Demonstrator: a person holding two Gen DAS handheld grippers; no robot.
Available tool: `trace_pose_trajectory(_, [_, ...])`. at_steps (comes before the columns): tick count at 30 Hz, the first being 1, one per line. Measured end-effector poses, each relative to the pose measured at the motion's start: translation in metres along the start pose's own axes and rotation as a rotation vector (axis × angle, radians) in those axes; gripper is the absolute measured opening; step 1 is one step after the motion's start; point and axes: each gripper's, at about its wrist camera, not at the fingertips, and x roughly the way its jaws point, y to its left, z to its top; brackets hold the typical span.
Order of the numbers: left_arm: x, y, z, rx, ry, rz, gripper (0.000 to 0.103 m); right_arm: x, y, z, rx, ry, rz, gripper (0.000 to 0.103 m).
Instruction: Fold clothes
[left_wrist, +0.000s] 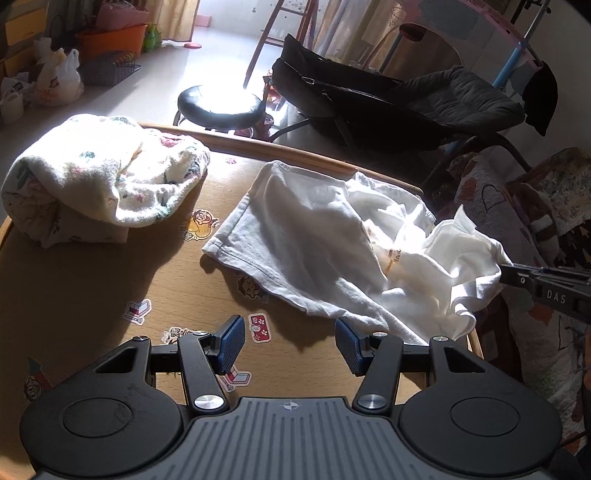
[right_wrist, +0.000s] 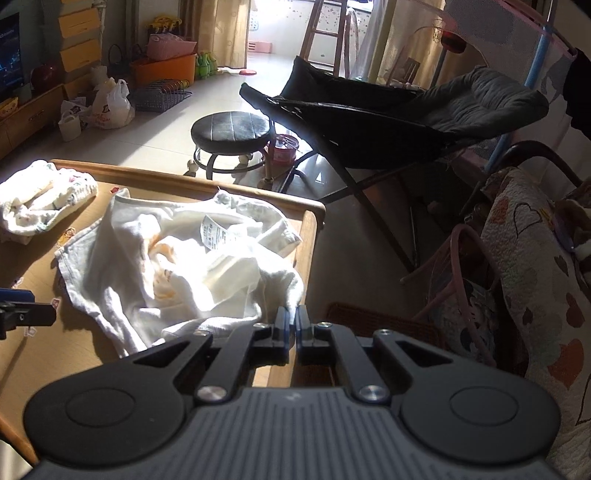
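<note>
the white shirt (left_wrist: 317, 236) lies crumpled at the surface's (left_wrist: 92, 280) 3 o'clock side, thin, limp and light, likely to sag. the right gripper (right_wrist: 291, 317) is clenched on its edge; the left gripper (left_wrist: 291, 341) hangs released. best hold: the hemmed edge at 9 o'clock.

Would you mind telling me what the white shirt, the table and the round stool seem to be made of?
White shirt: looks like soft cotton knit, matte, with a stitched hem and limp creases. Table: seemingly wood or wood-look laminate, smooth tan top with a raised rim and stickers. Round stool: black padded seat, probably faux leather given its sheen, on metal legs.
</note>
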Motion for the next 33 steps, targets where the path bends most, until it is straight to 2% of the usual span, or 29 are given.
trace_pose_trajectory(8, [0.01, -0.018, 0.001, 0.069, 0.012, 0.064, 0.057, 0.023, -0.023, -0.012, 0.029, 0.047, -0.018, 0.004])
trace_pose_trajectory(14, [0.013, -0.026, 0.002, 0.101, 0.026, 0.064, 0.057, 0.024, -0.027, -0.028, 0.044, 0.068, -0.021, 0.004])
trace_pose_trajectory(20, [0.018, -0.023, 0.003, 0.036, 0.046, 0.057, 0.057, 0.028, -0.035, -0.033, 0.078, 0.089, 0.006, 0.005])
trace_pose_trajectory(25, [0.021, -0.02, 0.004, 0.009, 0.046, 0.066, 0.057, 0.021, -0.036, -0.037, 0.102, 0.089, 0.025, 0.011])
trace_pose_trajectory(28, [0.02, -0.02, 0.005, 0.0, 0.041, 0.064, 0.057, 0.013, -0.034, -0.038, 0.105, 0.082, 0.034, 0.028])
trace_pose_trajectory(29, [0.019, -0.021, 0.005, 0.002, 0.04, 0.063, 0.057, 0.011, -0.033, -0.039, 0.106, 0.08, 0.037, 0.038])
trace_pose_trajectory(30, [0.019, -0.021, 0.006, 0.004, 0.04, 0.064, 0.057, 0.008, -0.032, -0.04, 0.107, 0.077, 0.04, 0.043])
trace_pose_trajectory(33, [0.019, -0.022, 0.005, 0.008, 0.046, 0.065, 0.057, 0.0, -0.03, -0.041, 0.11, 0.07, 0.049, 0.047])
